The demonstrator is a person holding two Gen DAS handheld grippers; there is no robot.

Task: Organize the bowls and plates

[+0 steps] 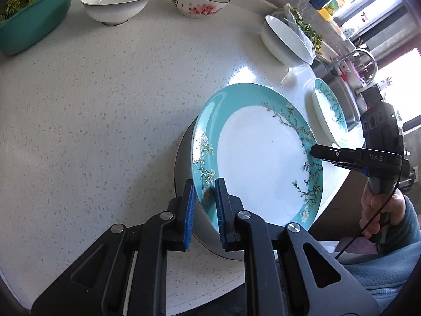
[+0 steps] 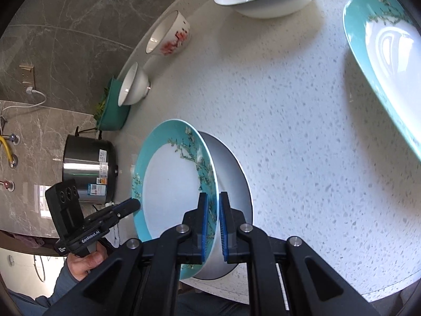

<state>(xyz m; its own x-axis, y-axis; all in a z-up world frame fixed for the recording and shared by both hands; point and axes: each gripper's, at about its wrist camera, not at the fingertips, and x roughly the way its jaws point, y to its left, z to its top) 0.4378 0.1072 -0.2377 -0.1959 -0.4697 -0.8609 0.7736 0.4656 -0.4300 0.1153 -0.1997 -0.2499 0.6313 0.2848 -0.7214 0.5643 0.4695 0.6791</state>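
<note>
Turquoise-rimmed blossom-painted round plate (image 1: 260, 158), tilted above the speckled counter (image 1: 105, 105), is clamped by left gripper (image 1: 205, 202) at 7 o'clock and right gripper (image 2: 213, 221) at 3.

Left hand-held gripper (image 1: 205, 208): black angular linkage arms, round silver screws at the joints, blue ribbed pads on both fingers.
Right hand-held gripper (image 2: 213, 226): same black arms, silver screws, blue ribbed pads.
Markings: white "DAS" lettering on the right unit, white "GenRobot.AI" on the left unit.
Cable: thin black wire, lower right of the left wrist view.
Sleeves: grey-blue fabric.
</note>
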